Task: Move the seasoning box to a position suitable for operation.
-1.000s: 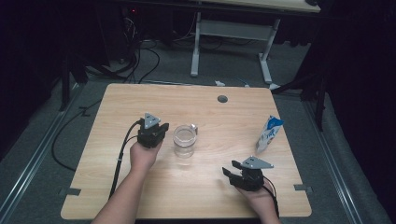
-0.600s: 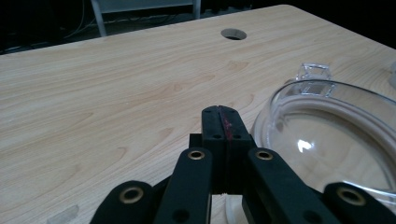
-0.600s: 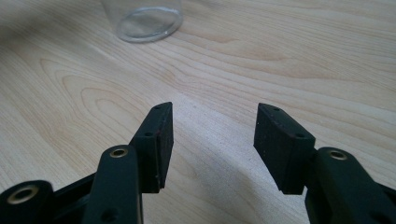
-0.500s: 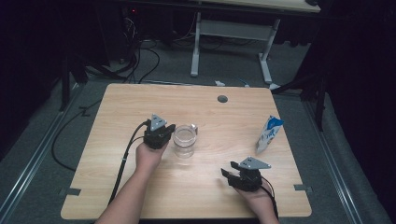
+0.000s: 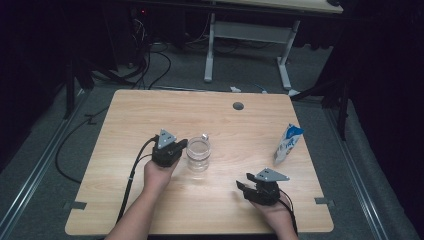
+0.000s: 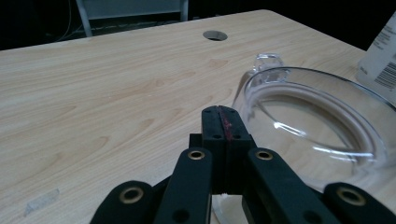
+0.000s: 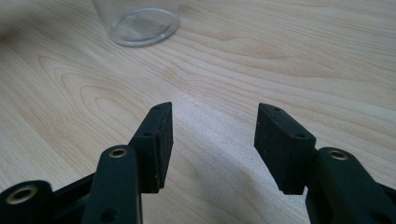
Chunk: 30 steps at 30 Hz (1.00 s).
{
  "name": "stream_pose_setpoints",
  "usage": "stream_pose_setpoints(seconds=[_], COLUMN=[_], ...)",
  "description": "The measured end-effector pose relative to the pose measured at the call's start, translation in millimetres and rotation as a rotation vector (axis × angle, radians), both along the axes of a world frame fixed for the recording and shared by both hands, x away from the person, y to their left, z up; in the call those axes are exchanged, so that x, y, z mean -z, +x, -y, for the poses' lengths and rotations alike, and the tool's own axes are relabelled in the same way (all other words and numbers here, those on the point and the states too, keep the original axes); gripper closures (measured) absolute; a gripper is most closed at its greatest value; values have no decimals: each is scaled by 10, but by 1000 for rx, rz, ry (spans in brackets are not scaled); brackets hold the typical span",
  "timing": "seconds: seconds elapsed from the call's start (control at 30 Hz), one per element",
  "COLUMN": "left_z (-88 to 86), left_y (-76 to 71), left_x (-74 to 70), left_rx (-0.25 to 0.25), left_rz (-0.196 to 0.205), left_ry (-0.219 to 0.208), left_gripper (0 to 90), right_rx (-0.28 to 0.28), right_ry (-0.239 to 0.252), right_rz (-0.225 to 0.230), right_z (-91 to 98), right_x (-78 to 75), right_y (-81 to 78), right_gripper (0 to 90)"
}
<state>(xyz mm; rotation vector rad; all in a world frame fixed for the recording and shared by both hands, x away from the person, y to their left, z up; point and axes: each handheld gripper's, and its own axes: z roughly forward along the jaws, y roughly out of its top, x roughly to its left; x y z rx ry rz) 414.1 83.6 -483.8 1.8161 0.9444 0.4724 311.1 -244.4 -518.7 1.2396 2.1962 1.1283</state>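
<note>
**Left gripper closes in on the glass jar**

Since the earlier frames the left gripper (image 5: 176, 148) has travelled rightward across the table (image 5: 120, 115) and now sits just beside the clear glass jar (image 5: 198, 154), while the right hand has hardly shifted.

Starting at the left: the left gripper's jaws are pressed fully together with nothing between them, as its own view makes plain, their tip (image 6: 220, 122) level with the jar's rim (image 6: 327, 91) and just to its left. The jar stands upright near the table's middle, open mouth up, a small glass lug on its far side (a handle or a clasp, hard to tell which).

Further right, the right gripper (image 5: 245, 186) rests near the front edge, well apart from the jar, jaws spread wide over bare wood. A blue and white carton (image 5: 288, 144) stands upright near the right edge.

The jar lies directly right of the left gripper, so that hand seems the likelier to act; its clenched jaws would need to part before any grasp of the rim.
</note>
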Motion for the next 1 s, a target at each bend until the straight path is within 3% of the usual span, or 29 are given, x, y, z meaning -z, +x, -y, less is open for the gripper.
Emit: stream_pose_setpoints(seconds=[0.33, 0.5, 0.6, 0.7, 1.0], left_z=[17, -5, 47, 78, 104], left_y=[-268, -124, -33, 28, -15], left_x=[2, -4, -9, 8, 67], left_rx=[14, -31, -35, -28, 10], left_rz=[-1, -14, -4, -9, -10], left_ry=[-21, -19, 0, -10, -10], left_gripper=[900, 900, 900, 900, 900], right_rx=[0, -3, -8, -4, 3], right_ry=[4, 2, 1, 2, -6], right_rz=[5, 4, 12, 12, 7], right_z=[0, -9, -15, -7, 6], right_x=[-23, -21, -36, -41, -27], right_y=[-6, -5, -13, -9, 2], right_gripper=[471, 469, 469, 470, 478])
